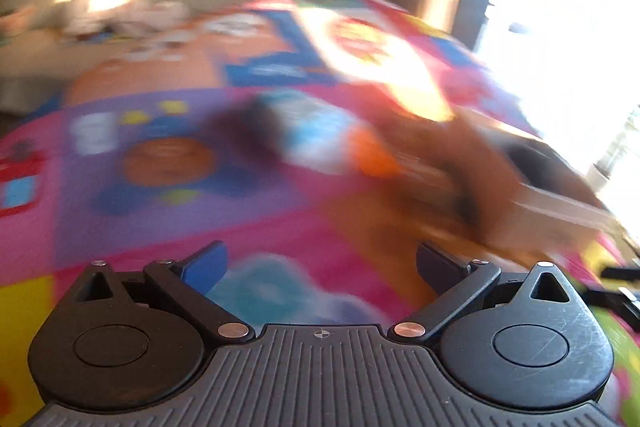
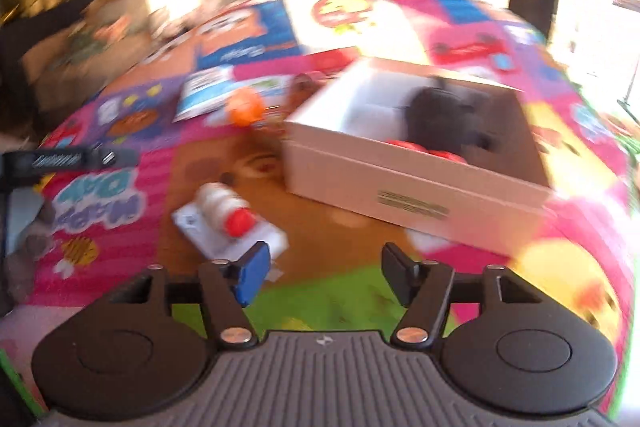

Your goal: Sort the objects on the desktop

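My right gripper [image 2: 325, 273] is open and holds nothing, low over the colourful play mat. Just ahead and to its left a small white bottle with a red cap [image 2: 224, 207] lies on a flat white packet [image 2: 236, 243]. Ahead on the right, an open white box [image 2: 400, 183] holds a dark object [image 2: 444, 115] and red pieces [image 2: 412, 147]. Beyond the box's left corner sit an orange ball [image 2: 244, 109] and a blue-and-white booklet [image 2: 206, 93]. The left wrist view is badly blurred. My left gripper [image 1: 322, 263] is open and empty, with the orange ball [image 1: 372, 155] and the booklet [image 1: 316, 131] ahead of it.
The play mat [image 2: 320, 299] covers the whole work surface. A black bar-shaped object [image 2: 68, 159] juts in at the left edge of the right wrist view. The box [image 1: 560, 199] shows blurred at the right of the left wrist view. Cluttered furniture stands behind the mat.
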`<state>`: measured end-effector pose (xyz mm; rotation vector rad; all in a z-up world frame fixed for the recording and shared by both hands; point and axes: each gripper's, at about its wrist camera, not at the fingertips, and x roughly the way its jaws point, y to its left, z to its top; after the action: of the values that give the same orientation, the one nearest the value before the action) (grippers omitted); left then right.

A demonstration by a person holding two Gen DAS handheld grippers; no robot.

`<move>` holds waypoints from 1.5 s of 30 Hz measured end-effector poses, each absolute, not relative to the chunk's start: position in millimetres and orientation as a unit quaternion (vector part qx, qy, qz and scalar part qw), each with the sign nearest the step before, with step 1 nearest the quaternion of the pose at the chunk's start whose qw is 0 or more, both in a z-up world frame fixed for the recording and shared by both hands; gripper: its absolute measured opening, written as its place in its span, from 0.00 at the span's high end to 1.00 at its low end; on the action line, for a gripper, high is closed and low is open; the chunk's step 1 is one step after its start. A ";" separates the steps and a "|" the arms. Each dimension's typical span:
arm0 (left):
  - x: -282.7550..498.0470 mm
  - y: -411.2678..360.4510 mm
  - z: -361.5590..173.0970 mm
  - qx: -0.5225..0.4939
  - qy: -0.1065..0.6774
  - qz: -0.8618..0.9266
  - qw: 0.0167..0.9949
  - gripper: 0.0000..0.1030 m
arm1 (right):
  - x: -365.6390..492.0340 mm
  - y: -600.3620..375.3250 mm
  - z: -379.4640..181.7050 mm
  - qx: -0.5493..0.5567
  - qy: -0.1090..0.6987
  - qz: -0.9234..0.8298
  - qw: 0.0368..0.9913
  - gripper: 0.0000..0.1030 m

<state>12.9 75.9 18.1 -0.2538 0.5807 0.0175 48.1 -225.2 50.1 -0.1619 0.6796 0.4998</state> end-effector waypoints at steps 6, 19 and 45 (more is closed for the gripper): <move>20.7 -2.2 27.1 -0.008 0.288 -0.091 0.953 0.00 | 51.7 -266.3 29.6 -0.016 0.322 0.146 0.935 0.26; 44.8 -25.0 22.1 0.011 0.325 -0.078 0.942 0.35 | 50.5 -282.5 23.0 0.040 0.303 0.153 0.940 0.18; 2.8 15.1 73.7 0.007 0.251 -0.015 0.968 0.54 | 53.3 -286.1 20.6 0.065 0.308 0.154 0.937 0.14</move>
<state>2.8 15.1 73.7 0.0138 0.5072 -0.0310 53.3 -286.1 20.6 0.1336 0.6288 0.3147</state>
